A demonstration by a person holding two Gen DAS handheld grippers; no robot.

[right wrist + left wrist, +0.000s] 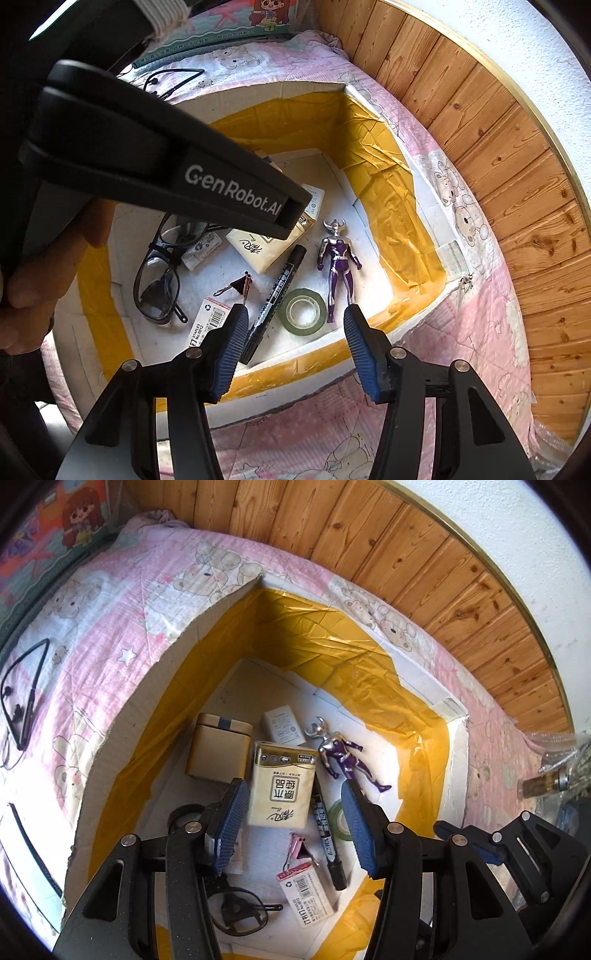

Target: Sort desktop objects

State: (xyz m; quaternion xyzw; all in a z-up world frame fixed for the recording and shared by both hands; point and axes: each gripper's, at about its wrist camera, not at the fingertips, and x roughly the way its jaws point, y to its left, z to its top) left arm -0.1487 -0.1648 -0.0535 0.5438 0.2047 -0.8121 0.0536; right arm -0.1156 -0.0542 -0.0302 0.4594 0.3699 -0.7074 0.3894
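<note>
A white cardboard box (147, 686) lined with yellow tape holds the sorted objects. In the left wrist view my left gripper (293, 808) hangs open above a tissue pack (282, 786), a black marker (327, 834), a staples box (304, 893) and a purple toy figure (341, 755). In the right wrist view my right gripper (293, 325) stands open over the box's near edge, above the marker (275, 295) and a green tape roll (303, 312). The toy figure (338, 262) lies just beyond. Nothing is between either pair of fingers.
Also in the box are a tan carton (218, 749), a white charger (282, 727), a pink binder clip (297, 851) and black glasses (159, 280). The left gripper's body (166, 162) and a hand (44, 273) cover the box's left side. A wired headset (22, 705) lies on the pink quilt.
</note>
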